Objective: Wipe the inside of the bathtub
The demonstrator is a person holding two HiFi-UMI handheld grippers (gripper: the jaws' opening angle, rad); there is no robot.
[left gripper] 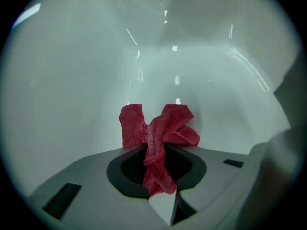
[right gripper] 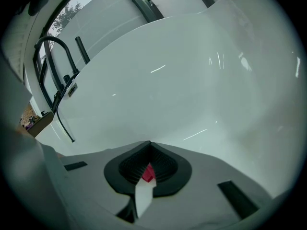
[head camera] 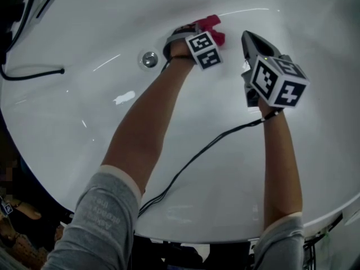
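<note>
The white bathtub (head camera: 101,122) fills the head view. My left gripper (head camera: 194,31) reaches down to the tub's inner wall and is shut on a crumpled red cloth (head camera: 211,26). In the left gripper view the red cloth (left gripper: 158,131) bunches out past the left gripper (left gripper: 156,153) and rests against the bathtub wall (left gripper: 72,80). My right gripper (head camera: 248,38) hovers to the right of the cloth, apart from it, jaws together. In the right gripper view the right gripper (right gripper: 149,150) is shut, with a small red bit (right gripper: 148,173) showing deep between the jaws; what it is cannot be told.
A round metal drain (head camera: 149,59) sits left of the cloth. A black cable (head camera: 197,153) runs from the right gripper down over the tub's near rim. A black hose (head camera: 34,75) lies at the left edge. Black tap fittings (right gripper: 57,71) stand beyond the tub.
</note>
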